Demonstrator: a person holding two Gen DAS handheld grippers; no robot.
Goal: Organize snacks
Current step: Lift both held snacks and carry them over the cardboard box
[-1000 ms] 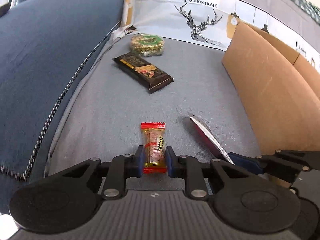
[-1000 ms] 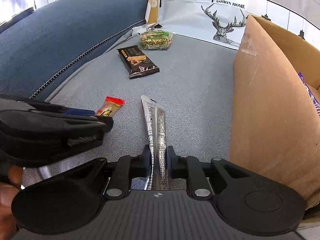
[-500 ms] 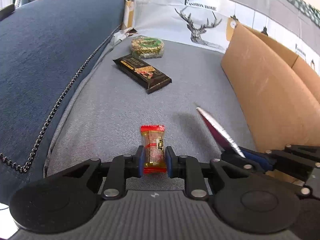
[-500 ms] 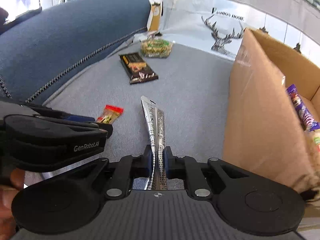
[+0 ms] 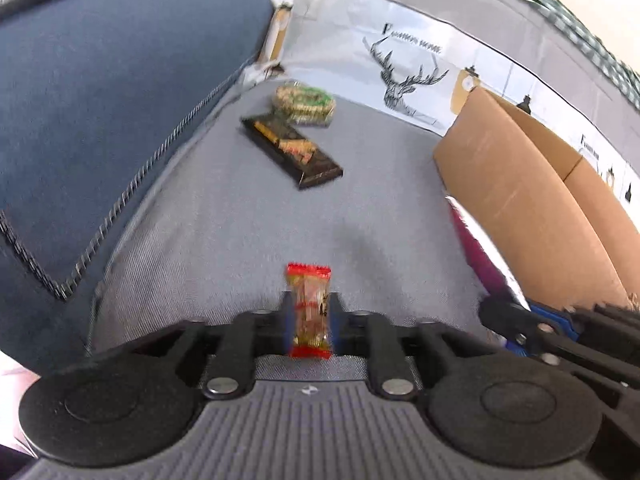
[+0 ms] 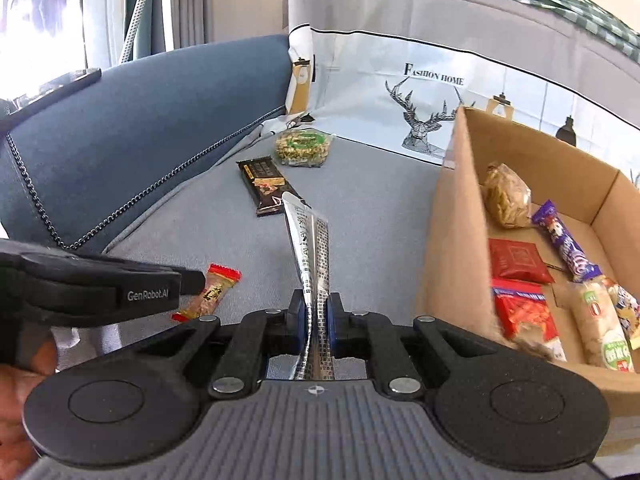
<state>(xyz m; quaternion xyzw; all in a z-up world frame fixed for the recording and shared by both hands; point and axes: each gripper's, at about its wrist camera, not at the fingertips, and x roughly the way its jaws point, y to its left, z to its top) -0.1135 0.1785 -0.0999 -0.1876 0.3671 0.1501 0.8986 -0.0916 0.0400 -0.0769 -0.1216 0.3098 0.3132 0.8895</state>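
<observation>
A small red-ended candy sits between the pads of my left gripper, just above the grey sofa seat. The jaws are opening, but both pads still touch the wrapper. In the right wrist view the same candy pokes out past the left gripper. My right gripper is shut on a long silver foil packet, held up next to the open cardboard box. From the left wrist view that packet shows its magenta side.
A dark chocolate bar and a green-labelled nut pack lie farther back on the seat. Several snacks lie inside the box, among them a purple bar. The blue back cushion rises on the left. A hand holds the left gripper.
My right gripper has risen with the foil packet, so the inside of the box has come into view. The left gripper has rolled slightly, with the candy still between its pads.
</observation>
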